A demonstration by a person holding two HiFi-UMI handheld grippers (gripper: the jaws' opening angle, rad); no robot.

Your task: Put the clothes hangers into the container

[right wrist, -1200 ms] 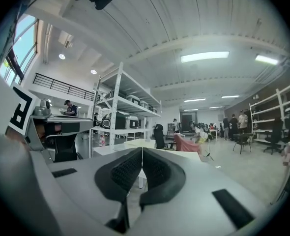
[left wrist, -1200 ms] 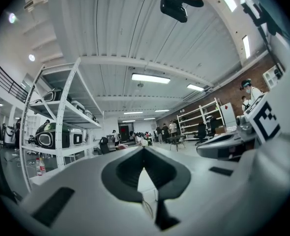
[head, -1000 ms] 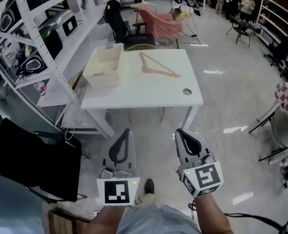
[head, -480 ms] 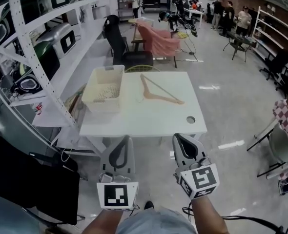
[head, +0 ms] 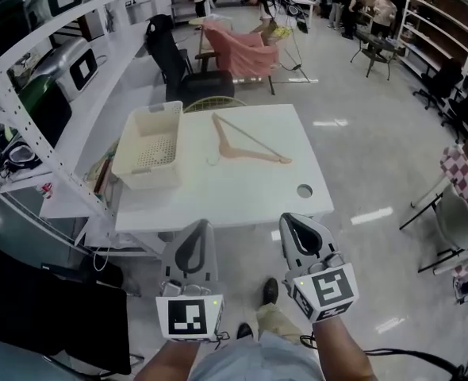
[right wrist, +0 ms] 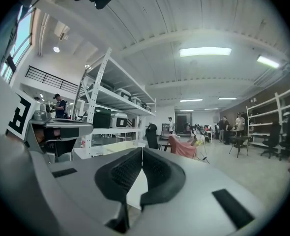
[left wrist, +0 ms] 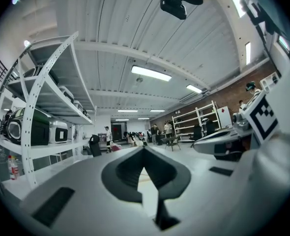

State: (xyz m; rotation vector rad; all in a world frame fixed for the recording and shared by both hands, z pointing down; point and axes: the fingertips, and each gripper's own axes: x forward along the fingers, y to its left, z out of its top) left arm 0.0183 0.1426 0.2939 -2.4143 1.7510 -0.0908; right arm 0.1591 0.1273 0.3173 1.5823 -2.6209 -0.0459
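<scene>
A wooden clothes hanger lies flat on the white table, right of centre. A cream perforated container stands on the table's left side, apart from the hanger. Both grippers are held level just short of the table's near edge. My left gripper is shut and holds nothing; its tips meet in the left gripper view. The right gripper is shut too and holds nothing, its ribbed pads pressed together in the right gripper view.
White shelving with machines runs along the left of the table. A black chair and a pink-draped chair stand beyond it. The table has a round hole near its right front corner. A black panel is at lower left.
Both grippers have moved forward towards the table, side by side and still shut. The table now sits nearer, with its front edge just ahead of the tips.
</scene>
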